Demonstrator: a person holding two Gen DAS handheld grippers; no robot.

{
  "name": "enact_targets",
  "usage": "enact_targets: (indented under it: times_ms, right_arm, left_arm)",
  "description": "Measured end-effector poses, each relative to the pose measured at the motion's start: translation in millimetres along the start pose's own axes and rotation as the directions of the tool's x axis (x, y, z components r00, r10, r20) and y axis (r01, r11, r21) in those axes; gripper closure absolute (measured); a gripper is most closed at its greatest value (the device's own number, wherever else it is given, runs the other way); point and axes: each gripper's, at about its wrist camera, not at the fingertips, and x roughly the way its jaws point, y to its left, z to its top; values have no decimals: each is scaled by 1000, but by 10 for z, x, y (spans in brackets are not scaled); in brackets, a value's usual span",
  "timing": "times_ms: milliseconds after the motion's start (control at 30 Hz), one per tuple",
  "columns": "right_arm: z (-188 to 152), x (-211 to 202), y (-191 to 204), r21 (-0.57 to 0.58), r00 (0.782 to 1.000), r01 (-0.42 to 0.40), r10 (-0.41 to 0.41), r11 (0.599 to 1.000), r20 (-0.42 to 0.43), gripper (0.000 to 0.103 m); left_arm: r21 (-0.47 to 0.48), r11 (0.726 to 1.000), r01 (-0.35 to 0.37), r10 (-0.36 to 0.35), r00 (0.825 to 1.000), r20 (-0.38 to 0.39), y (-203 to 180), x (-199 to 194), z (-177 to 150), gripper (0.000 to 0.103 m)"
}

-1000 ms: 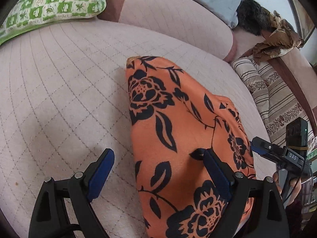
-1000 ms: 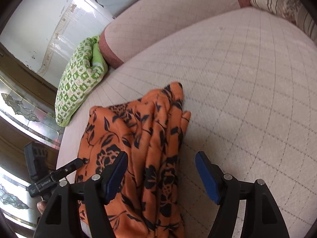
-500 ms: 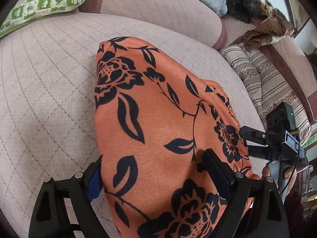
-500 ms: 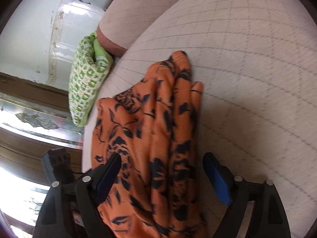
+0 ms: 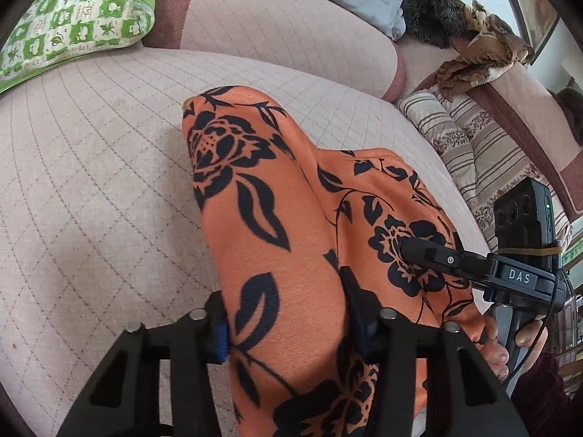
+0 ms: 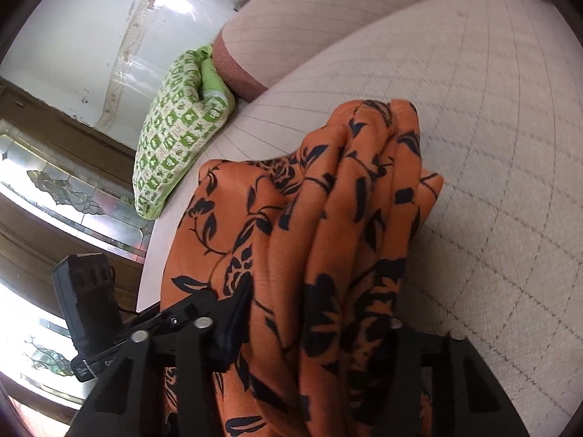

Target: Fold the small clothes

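Observation:
An orange garment with black flowers lies bunched on the quilted beige sofa seat. My left gripper is closed on its near edge, cloth filling the gap between the fingers. The right gripper shows in the left wrist view over the garment's right side. In the right wrist view the garment is gathered in thick folds and my right gripper is closed on them. The left gripper shows there at the left.
A green checked pillow lies at the seat's far left. A striped cushion and a brown cloth lie to the right. The sofa backrest rises behind. A glass-panelled door stands left in the right wrist view.
Both grippers moved onto the garment and closed on it. The cloth has been gathered and lifted into thicker folds between the fingers.

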Motion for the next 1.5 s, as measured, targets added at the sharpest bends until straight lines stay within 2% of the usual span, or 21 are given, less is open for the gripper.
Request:
enact_targets:
  times_ms: [167,267,333,533,733,967,1167,1500]
  right_arm:
    - [-11,-68,210,-63,999,-10,13,998,44,63]
    - [-35,-78,371,-101,998,-18,25,995,64,64]
    - [-44,-119,449,-111,995,-45,55,993,81,64]
    - [-120,-99,687,-131,988,-119,130,984,80,64]
    - [-244,44,895,-145,987,-147,154,978,37,64]
    - [-348,231,996,-142,989,-147,147,979,-13,64]
    - [-458,335,986,-139,991,-130,125,982,-49,64]
    - [-477,375,997,-143,993,-113,105,983,-62,64]
  left_arm:
    - [32,998,-46,44,997,63,-13,-205,-48,57]
    - [5,999,-38,38,994,100,43,-391,-58,58]
    - [4,999,-44,44,991,129,61,-541,-82,58]
    - [12,992,-127,122,975,186,67,-911,-210,58]
    - [10,980,-200,195,964,179,125,-1106,-370,58]
    - [10,964,-266,262,953,149,198,-1139,-556,58]
    - [-2,958,-288,287,951,112,272,-1087,-676,58]
    - [-13,950,-312,312,946,94,281,-1083,-707,58]
